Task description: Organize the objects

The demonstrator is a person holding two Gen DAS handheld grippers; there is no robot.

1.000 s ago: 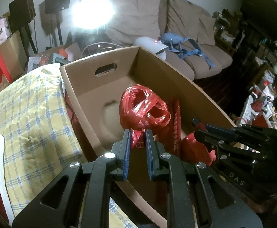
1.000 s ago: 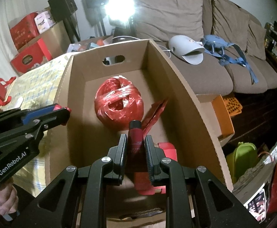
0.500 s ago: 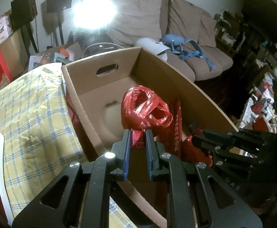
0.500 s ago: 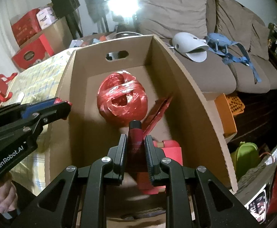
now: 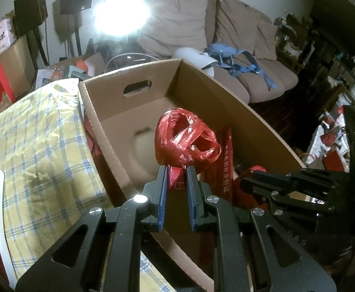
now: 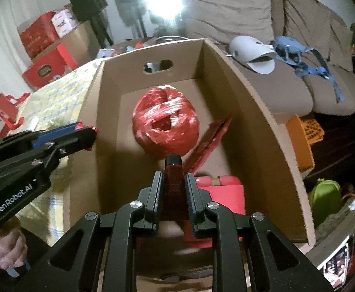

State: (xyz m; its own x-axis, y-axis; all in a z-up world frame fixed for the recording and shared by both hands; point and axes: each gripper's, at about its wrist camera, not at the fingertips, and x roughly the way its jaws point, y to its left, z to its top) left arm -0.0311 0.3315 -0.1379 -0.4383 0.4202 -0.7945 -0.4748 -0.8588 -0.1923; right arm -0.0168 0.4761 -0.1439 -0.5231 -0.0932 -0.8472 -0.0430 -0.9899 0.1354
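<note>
An open cardboard box (image 5: 128, 73) (image 6: 250, 112) holds a ball of red plastic twine (image 5: 187, 141) (image 6: 165, 126), a flat red packet (image 6: 211, 143) leaning on edge and a red case (image 6: 223, 189). My left gripper (image 5: 176, 170) hovers over the box's near left wall, shut on a small red item (image 5: 176, 180) that I cannot identify. My right gripper (image 6: 173, 176) is over the box's near end, shut on a dark red tube with a black cap (image 6: 173, 168). Each gripper shows in the other's view: the right gripper (image 5: 250, 182) and the left gripper (image 6: 85, 133).
A yellow checked cloth (image 5: 31, 146) covers the surface left of the box. A beige sofa (image 6: 299, 36) behind it carries a white helmet-like object (image 6: 250, 51) and a blue harness (image 6: 296, 53). Red gift boxes (image 6: 48, 63) stand at the far left. A hand (image 6: 4, 250) grips the left tool.
The right gripper has tipped slightly, tube still held, so the box contents sit a little further right in its view. The left gripper has kept still.
</note>
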